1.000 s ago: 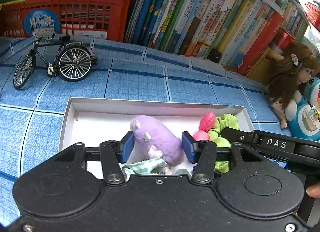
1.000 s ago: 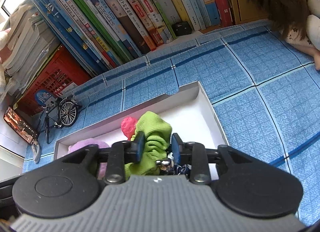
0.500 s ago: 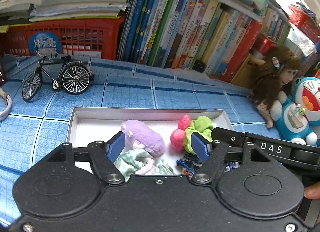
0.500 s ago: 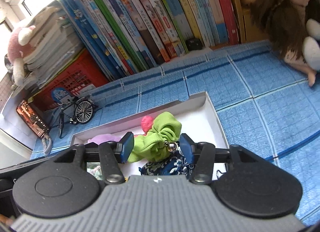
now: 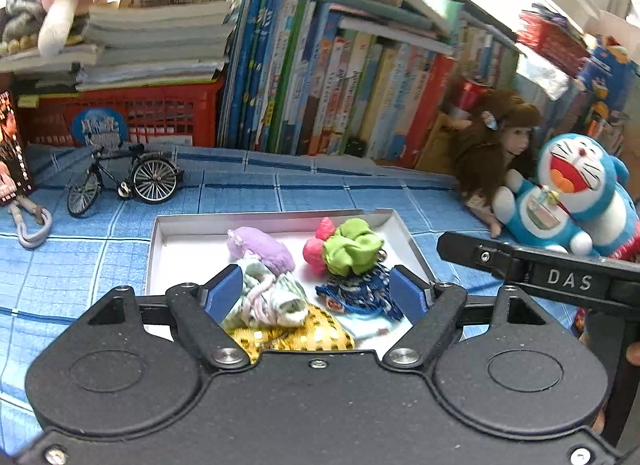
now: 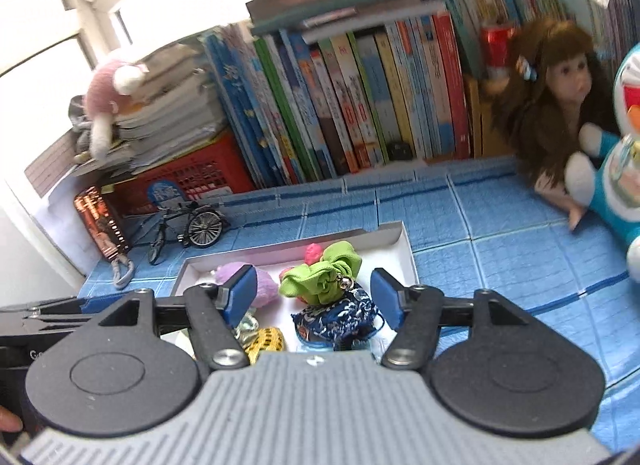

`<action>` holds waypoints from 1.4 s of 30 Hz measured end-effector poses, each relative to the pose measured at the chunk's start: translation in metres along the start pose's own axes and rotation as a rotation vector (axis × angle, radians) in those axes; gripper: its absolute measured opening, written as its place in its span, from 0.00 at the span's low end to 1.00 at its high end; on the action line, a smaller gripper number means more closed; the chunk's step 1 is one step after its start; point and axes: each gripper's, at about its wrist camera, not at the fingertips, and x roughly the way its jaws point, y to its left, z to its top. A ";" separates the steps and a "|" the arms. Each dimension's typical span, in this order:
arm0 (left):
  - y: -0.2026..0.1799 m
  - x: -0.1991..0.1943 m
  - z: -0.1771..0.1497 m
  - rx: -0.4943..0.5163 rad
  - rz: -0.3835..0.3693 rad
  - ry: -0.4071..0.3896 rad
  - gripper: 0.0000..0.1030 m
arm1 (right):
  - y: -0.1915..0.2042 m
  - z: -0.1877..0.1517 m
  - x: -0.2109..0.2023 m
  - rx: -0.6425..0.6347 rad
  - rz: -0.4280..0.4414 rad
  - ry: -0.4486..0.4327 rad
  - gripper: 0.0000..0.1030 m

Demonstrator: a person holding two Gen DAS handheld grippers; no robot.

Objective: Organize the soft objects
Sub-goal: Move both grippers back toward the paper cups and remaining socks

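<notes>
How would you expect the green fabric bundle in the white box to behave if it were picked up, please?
The green fabric bundle looks gathered and creased, so it would probably squash and flop rather than hold shape. It seems light. A small metal clasp hangs from it and may dangle or snag.

The white box [image 5: 160,249] looks like smooth matt card. Inside it, the purple toy [image 5: 264,251] is fuzzy plush and the green pouch [image 5: 352,249] ribbed cloth. The blue mat [image 5: 100,261] is embossed and matt. The toy bicycle [image 5: 124,181] gleams like metal.

Soft toys [image 5: 262,249] in box [image 5: 160,233], books [image 5: 328,89] behind
</notes>
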 end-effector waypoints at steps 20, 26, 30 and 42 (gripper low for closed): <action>-0.034 -0.097 -0.122 0.088 -0.092 -0.198 0.85 | -0.003 -0.091 -0.104 -0.170 0.018 -0.233 0.86; -0.036 -0.105 -0.159 0.068 -0.086 -0.247 0.85 | -0.022 -0.121 -0.118 -0.145 -0.024 -0.279 0.87; -0.033 -0.111 -0.184 0.085 -0.038 -0.284 0.85 | -0.036 -0.148 -0.119 -0.145 -0.069 -0.277 0.87; -0.010 -0.110 -0.245 0.096 0.079 -0.282 0.82 | -0.056 -0.201 -0.095 -0.271 -0.184 -0.229 0.82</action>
